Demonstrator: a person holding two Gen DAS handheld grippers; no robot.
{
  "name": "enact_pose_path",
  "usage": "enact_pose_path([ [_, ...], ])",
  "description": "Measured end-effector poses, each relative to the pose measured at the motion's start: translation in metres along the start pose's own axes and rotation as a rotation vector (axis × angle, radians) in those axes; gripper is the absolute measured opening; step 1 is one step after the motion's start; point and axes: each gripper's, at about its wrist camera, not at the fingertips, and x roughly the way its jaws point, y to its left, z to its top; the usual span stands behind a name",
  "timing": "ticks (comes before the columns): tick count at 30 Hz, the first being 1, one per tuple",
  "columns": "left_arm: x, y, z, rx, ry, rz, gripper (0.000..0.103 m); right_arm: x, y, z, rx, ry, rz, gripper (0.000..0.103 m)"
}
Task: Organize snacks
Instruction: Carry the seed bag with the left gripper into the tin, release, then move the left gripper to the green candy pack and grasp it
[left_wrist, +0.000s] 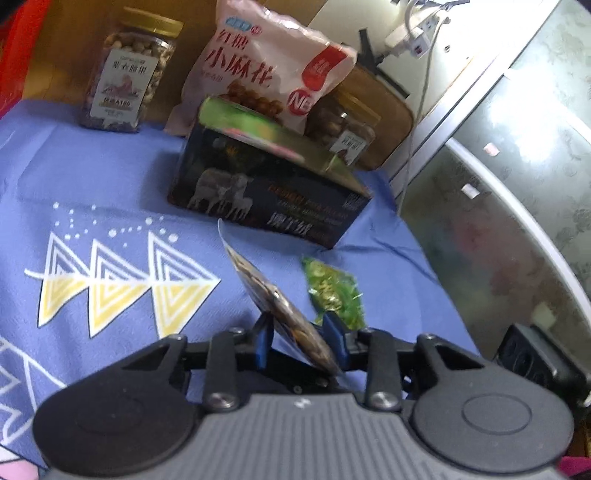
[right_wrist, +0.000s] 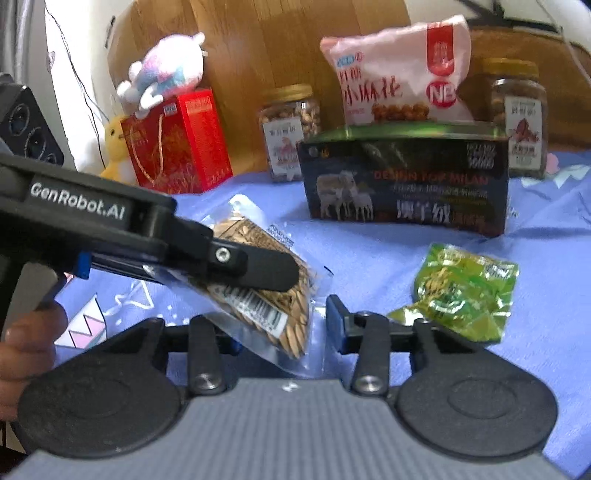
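Note:
My left gripper (left_wrist: 300, 334) is shut on a clear packet of seeds (left_wrist: 275, 306) and holds it edge-up above the blue cloth. In the right wrist view the left gripper (right_wrist: 273, 271) comes in from the left, clamped on the same seed packet (right_wrist: 273, 291). My right gripper (right_wrist: 284, 325) is open, its fingers on either side of the packet's lower corner. A green snack packet (right_wrist: 461, 291) lies on the cloth to the right; it also shows in the left wrist view (left_wrist: 334, 291). A dark box (right_wrist: 402, 181) stands behind.
Behind the box stand a pink snack bag (right_wrist: 399, 74) and two nut jars (right_wrist: 290, 133) (right_wrist: 519, 118). A red gift box (right_wrist: 177, 140) with plush toys (right_wrist: 166, 72) is at back left. The blue cloth (left_wrist: 110, 177) covers the table, whose right edge is near a grey cabinet (left_wrist: 517, 184).

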Motion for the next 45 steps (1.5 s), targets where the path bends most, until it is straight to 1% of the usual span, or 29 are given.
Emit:
enact_pose_path([
  [2, -0.004, -0.003, 0.006, 0.006, -0.016, -0.029, 0.030, -0.006, 0.003, -0.001, -0.022, -0.051, -0.019, 0.039],
  [5, -0.005, -0.010, 0.022, 0.026, -0.038, -0.067, 0.030, -0.014, 0.008, 0.007, -0.098, -0.126, -0.076, 0.037],
  [8, -0.001, -0.022, 0.047, 0.063, -0.067, -0.093, 0.030, -0.017, 0.001, 0.030, -0.146, -0.176, -0.108, 0.036],
  [11, 0.011, -0.033, 0.074, 0.113, -0.099, -0.098, 0.030, -0.017, -0.013, 0.054, -0.179, -0.224, -0.149, 0.036],
  [13, 0.024, -0.037, 0.091, 0.129, -0.110, -0.099, 0.030, -0.010, -0.027, 0.072, -0.192, -0.240, -0.176, 0.036],
  [16, 0.054, -0.032, 0.119, 0.122, -0.106, -0.095, 0.030, 0.009, -0.050, 0.093, -0.196, -0.222, -0.219, 0.037],
  [17, 0.065, -0.029, 0.126, 0.119, -0.104, -0.077, 0.035, 0.018, -0.055, 0.097, -0.208, -0.208, -0.238, 0.037],
  [18, 0.075, -0.026, 0.131, 0.120, -0.100, -0.042, 0.045, 0.027, -0.060, 0.101, -0.230, -0.193, -0.266, 0.039],
  [19, 0.086, -0.023, 0.135, 0.125, -0.094, 0.026, 0.048, 0.037, -0.065, 0.102, -0.247, -0.175, -0.306, 0.047],
  [20, 0.096, -0.020, 0.137, 0.136, -0.097, 0.112, 0.052, 0.044, -0.070, 0.103, -0.247, -0.149, -0.337, 0.051],
  [21, 0.100, -0.017, 0.137, 0.141, -0.104, 0.173, 0.052, 0.046, -0.077, 0.102, -0.223, -0.133, -0.337, 0.051],
  [22, 0.103, -0.015, 0.137, 0.145, -0.097, 0.222, 0.052, 0.039, -0.081, 0.099, -0.194, -0.145, -0.323, 0.052],
  [23, 0.104, -0.012, 0.136, 0.150, -0.090, 0.250, 0.052, 0.032, -0.083, 0.096, -0.174, -0.162, -0.312, 0.055],
  [25, 0.098, -0.008, 0.131, 0.146, -0.097, 0.264, 0.052, 0.017, -0.085, 0.088, -0.154, -0.195, -0.297, 0.059],
  [27, 0.088, -0.008, 0.124, 0.138, -0.108, 0.251, 0.052, 0.003, -0.086, 0.079, -0.125, -0.220, -0.293, 0.059],
  [30, 0.064, -0.016, 0.109, 0.167, -0.159, 0.242, 0.052, -0.014, -0.093, 0.065, -0.038, -0.210, -0.290, 0.059],
  [31, 0.055, -0.020, 0.104, 0.176, -0.173, 0.238, 0.052, -0.019, -0.098, 0.059, 0.009, -0.194, -0.286, 0.059],
  [33, 0.041, -0.023, 0.094, 0.178, -0.181, 0.199, 0.052, -0.024, -0.104, 0.047, 0.097, -0.147, -0.259, 0.061],
  [35, 0.032, -0.025, 0.081, 0.172, -0.172, 0.169, 0.052, -0.025, -0.107, 0.036, 0.163, -0.077, -0.217, 0.071],
  [36, 0.031, -0.025, 0.076, 0.169, -0.160, 0.157, 0.052, -0.026, -0.106, 0.030, 0.176, -0.051, -0.204, 0.073],
  [38, 0.032, -0.023, 0.063, 0.150, -0.114, 0.129, 0.052, -0.018, -0.098, 0.022, 0.164, 0.015, -0.199, 0.076],
  [39, 0.034, -0.020, 0.057, 0.136, -0.085, 0.117, 0.052, -0.013, -0.091, 0.019, 0.142, 0.047, -0.201, 0.075],
  [40, 0.036, -0.018, 0.050, 0.121, -0.056, 0.110, 0.052, -0.011, -0.080, 0.018, 0.092, 0.042, -0.225, 0.072],
  [42, 0.039, -0.011, 0.038, 0.096, -0.017, 0.115, 0.052, -0.006, -0.063, 0.016, 0.036, 0.070, -0.192, 0.063],
  [43, 0.040, -0.008, 0.032, 0.082, 0.000, 0.120, 0.052, -0.003, -0.053, 0.014, 0.017, 0.074, -0.167, 0.063],
  [45, 0.039, 0.000, 0.021, 0.054, 0.024, 0.118, 0.052, 0.001, -0.034, 0.010, -0.034, 0.073, -0.147, 0.062],
])
